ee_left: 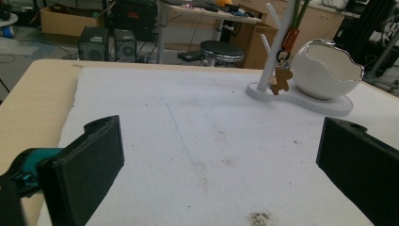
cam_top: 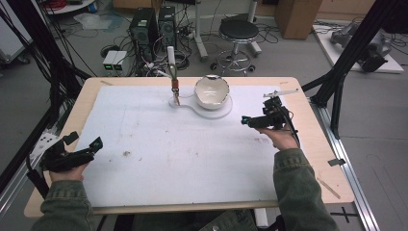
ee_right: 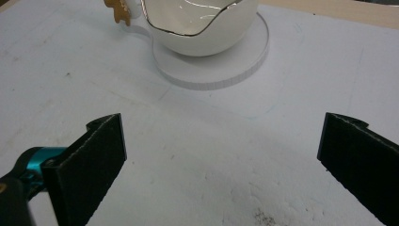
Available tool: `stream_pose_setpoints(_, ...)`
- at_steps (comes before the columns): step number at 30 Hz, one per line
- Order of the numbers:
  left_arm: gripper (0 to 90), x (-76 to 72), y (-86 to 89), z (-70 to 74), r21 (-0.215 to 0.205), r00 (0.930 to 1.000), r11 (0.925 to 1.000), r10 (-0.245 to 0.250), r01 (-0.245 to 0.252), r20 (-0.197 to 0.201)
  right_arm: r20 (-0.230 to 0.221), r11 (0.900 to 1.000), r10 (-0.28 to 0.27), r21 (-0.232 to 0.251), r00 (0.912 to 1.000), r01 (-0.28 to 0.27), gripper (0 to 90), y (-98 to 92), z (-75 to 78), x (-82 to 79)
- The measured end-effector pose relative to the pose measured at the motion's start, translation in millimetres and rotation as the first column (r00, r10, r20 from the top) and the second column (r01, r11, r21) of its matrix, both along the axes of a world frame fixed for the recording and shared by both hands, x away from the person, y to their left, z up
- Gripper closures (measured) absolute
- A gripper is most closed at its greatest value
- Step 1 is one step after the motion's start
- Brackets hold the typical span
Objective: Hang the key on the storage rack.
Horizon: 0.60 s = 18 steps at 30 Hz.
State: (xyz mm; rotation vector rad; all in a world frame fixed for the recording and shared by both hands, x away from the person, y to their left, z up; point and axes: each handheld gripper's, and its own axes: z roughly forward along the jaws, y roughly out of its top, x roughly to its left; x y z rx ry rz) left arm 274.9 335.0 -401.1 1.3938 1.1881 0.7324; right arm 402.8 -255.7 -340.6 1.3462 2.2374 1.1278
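Note:
A white egg-shaped bowl with a jagged gold rim sits on a flat white base at the back of the table. A white branched stand rises from the same base. From it hangs a gingerbread-figure keychain. My left gripper is open at the near left, held low over the white foam sheet. To the right of the bowl, my right gripper is open and points at it. Both are empty.
A dark stain marks the sheet near the left gripper. Black frame posts stand off the table's right side. Behind the table are a stool, computer towers and floor cables.

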Motion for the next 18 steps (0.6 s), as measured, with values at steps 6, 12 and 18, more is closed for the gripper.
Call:
stream_pose_setpoints(6,1.8,0.2,-0.2,-0.2,0.001,1.0,1.0,-0.001,0.001,-0.001,0.006,1.0,-0.007,-0.004,1.0,0.007,0.7,-5.8,-8.5,-11.6)
stream_pose_setpoints(12,1.8,0.8,0.1,-1.1,0.0,1.0,1.0,0.0,0.0,-0.01,0.015,0.999,-0.037,-0.024,0.9992,0.038,0.7,-11.8,-21.7,-23.4)
stream_pose_setpoints(18,1.8,0.8,-0.1,-1.2,0.004,0.9999,1.0,0.001,-0.001,-0.011,0.049,0.998,-0.066,-0.011,0.9966,0.066,0.7,-19.7,-31.7,-34.5)
